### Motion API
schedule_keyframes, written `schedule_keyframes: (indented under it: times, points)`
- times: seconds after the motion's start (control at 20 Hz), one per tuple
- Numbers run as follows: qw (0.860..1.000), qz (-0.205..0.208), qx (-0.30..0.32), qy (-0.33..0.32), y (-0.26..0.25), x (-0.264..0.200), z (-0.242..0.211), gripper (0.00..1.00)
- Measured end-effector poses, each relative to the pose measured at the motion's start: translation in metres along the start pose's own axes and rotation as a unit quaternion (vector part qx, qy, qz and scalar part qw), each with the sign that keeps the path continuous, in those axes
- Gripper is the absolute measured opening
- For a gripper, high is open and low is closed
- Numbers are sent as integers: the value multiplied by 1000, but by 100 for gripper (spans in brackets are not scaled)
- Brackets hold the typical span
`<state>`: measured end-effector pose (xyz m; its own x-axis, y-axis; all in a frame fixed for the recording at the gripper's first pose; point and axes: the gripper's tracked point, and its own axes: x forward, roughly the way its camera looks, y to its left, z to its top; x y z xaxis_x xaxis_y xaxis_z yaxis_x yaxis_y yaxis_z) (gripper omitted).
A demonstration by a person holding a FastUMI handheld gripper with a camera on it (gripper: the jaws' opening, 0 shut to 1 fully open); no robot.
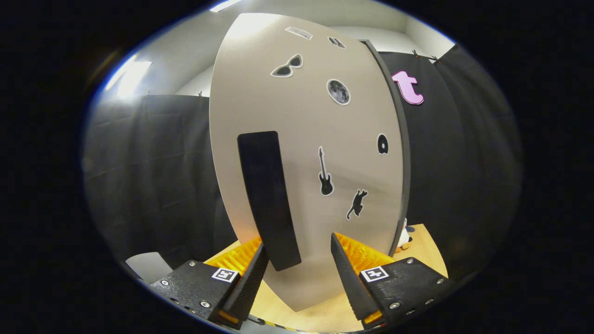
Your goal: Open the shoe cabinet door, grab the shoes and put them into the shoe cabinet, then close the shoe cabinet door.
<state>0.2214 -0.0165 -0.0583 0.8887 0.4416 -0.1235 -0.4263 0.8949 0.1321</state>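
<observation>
The shoe cabinet door [325, 120] is a pale panel with several black stickers on it, standing close in front of me and leaning in the view. A long black handle [267, 195] runs down its left part. My gripper [299, 242] is open, and the handle's lower end sits between the fingers, nearer the left finger [253, 273]. The right finger [345, 273] stands apart from the handle, in front of the bare door face. Neither finger presses on the handle. The door's dark right edge [403, 153] shows its thickness.
A light wooden surface [325, 315] lies under the door and the fingers. A small white and orange toy [403, 237] stands on it just past the door's right edge. A pale grey object [148, 266] lies left of the left finger. Black cloth walls stand behind.
</observation>
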Motion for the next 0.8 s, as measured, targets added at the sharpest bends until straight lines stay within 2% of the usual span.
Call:
schedule_keyframes:
  times: [0.35, 0.8]
  points:
    - [1000, 2, -18, -3, 7, 17, 4, 89]
    - [999, -19, -32, -11, 15, 36, 9, 91]
